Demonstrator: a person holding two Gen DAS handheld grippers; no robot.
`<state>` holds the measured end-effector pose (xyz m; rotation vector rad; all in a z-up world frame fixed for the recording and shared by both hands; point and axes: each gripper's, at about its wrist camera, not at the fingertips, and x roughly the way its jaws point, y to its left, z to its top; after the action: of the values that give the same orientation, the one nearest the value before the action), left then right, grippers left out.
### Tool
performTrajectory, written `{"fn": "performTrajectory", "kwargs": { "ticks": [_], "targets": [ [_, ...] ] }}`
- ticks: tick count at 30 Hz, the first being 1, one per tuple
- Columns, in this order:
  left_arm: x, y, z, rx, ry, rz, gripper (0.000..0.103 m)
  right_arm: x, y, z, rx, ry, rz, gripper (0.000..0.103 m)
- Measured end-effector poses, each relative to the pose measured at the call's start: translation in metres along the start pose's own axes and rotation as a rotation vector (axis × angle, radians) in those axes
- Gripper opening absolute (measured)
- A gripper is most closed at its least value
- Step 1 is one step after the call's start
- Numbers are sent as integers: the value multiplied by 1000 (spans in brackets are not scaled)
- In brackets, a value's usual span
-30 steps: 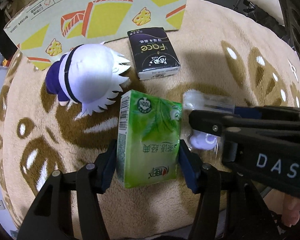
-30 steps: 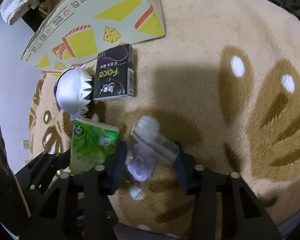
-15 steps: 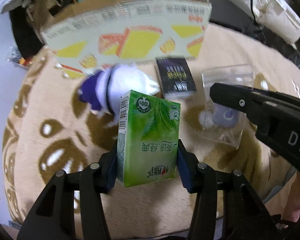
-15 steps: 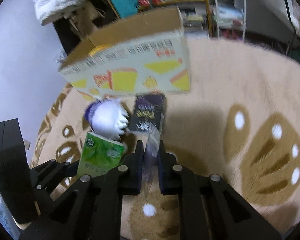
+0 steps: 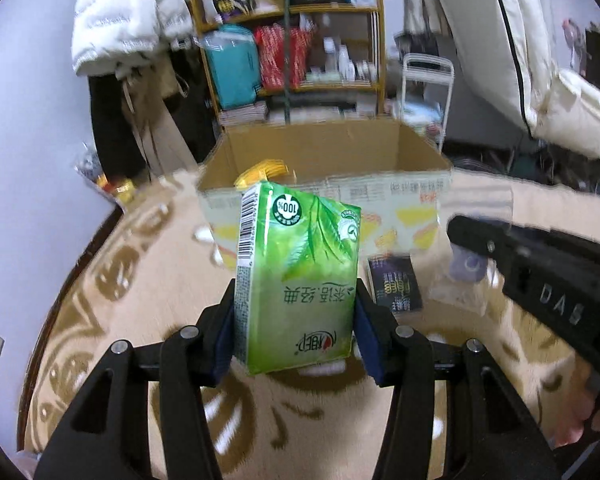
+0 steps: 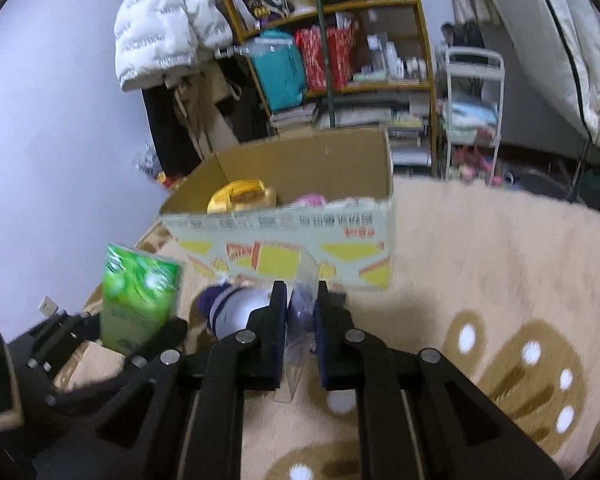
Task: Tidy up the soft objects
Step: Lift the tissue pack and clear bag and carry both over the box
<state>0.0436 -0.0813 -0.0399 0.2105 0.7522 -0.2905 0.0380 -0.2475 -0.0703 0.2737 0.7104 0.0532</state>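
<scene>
1. The left gripper (image 5: 296, 332) clamps a glossy green tissue pack (image 5: 298, 280), a soft rectangular block held upright above the shaggy beige rug (image 6: 500, 260).
2. The right gripper (image 6: 303, 320) is closed on a crinkly clear plastic pouch (image 6: 302, 312) with something pale purple inside.
3. Beyond both stands an open cardboard box (image 6: 284, 240) with smooth printed walls; a yellow item (image 6: 240, 196) lies inside.
4. Near the box wall, on the rug, lie a black tissue pack (image 5: 396, 284) and a white-and-purple plush toy (image 6: 232, 308).
5. Bare rug stretches right.
</scene>
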Motion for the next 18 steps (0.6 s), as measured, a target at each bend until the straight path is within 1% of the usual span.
{"fn": "performTrajectory", "kwargs": {
  "ticks": [2,5,8,11,15,18],
  "targets": [
    [-3,6,8,-12,-32,2,50,-5,0,6,-15,-48,-8,14],
    [-7,15,20,-11,-76,17,50,-9,1,16,-35,-96,-12,14],
    [-12,21,33,-4,-128,33,50,-10,4,27,-69,-125,-19,14],
    [-15,26,47,-5,-169,30,50,-10,5,38,-89,-154,-18,14],
    [-14,33,60,-13,-211,30,50,-8,5,49,-97,-195,-11,14],
    [-10,34,70,5,-239,41,50,-6,4,55,-103,-217,-8,14]
  ]
}}
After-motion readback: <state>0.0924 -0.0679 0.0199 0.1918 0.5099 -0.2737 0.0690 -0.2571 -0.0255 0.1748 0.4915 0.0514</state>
